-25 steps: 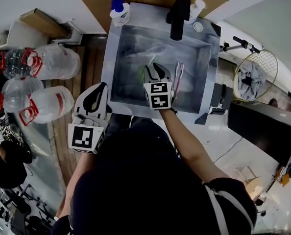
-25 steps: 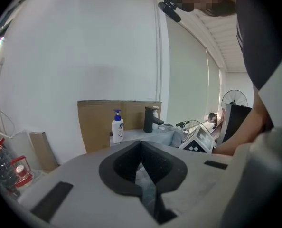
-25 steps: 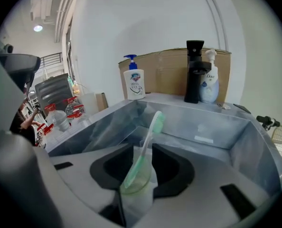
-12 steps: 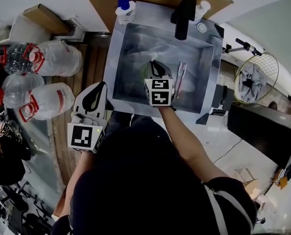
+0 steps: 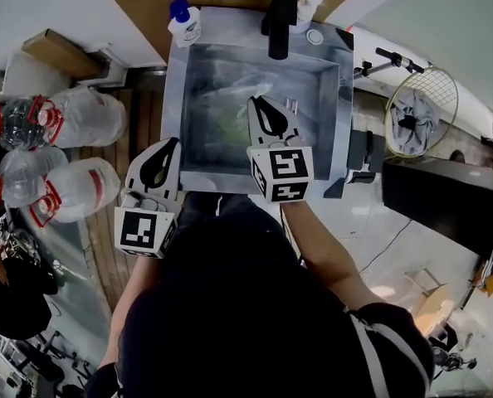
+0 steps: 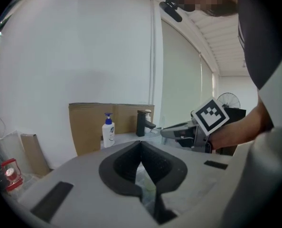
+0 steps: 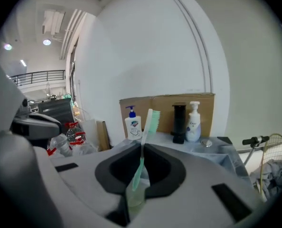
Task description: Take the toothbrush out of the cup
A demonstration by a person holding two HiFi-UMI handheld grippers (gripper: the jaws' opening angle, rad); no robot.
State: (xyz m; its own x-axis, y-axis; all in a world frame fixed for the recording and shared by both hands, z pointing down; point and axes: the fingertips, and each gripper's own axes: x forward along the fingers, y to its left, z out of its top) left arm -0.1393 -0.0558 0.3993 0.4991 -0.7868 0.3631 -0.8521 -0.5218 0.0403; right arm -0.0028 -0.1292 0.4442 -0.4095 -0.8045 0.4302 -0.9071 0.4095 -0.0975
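Toothbrush (image 7: 153, 120) first: it's pinched by the handle in our right hand-held gripper (image 7: 141, 145). The jaws are closed tight on it and the bristles stick up above them, so it stays upright for a straight lift. The pale green cup (image 7: 135, 197) sits directly below the jaws in the sink (image 5: 198, 73). The handle's lower end looks like it still reaches down to the cup, but we can't tell if it's clear of the rim. Our left hand-held gripper (image 6: 141, 146) is pressed together on nothing and parked back from the sink, probably just to stay out of the way. Count-wise: one toothbrush, one cup and two hand-held grippers. Beyond the right one there's one black tap (image 7: 179, 122) with two pump bottles, a blue-topped one (image 7: 133, 126) and a white one (image 7: 193, 122), on the worktop (image 5: 230, 21).
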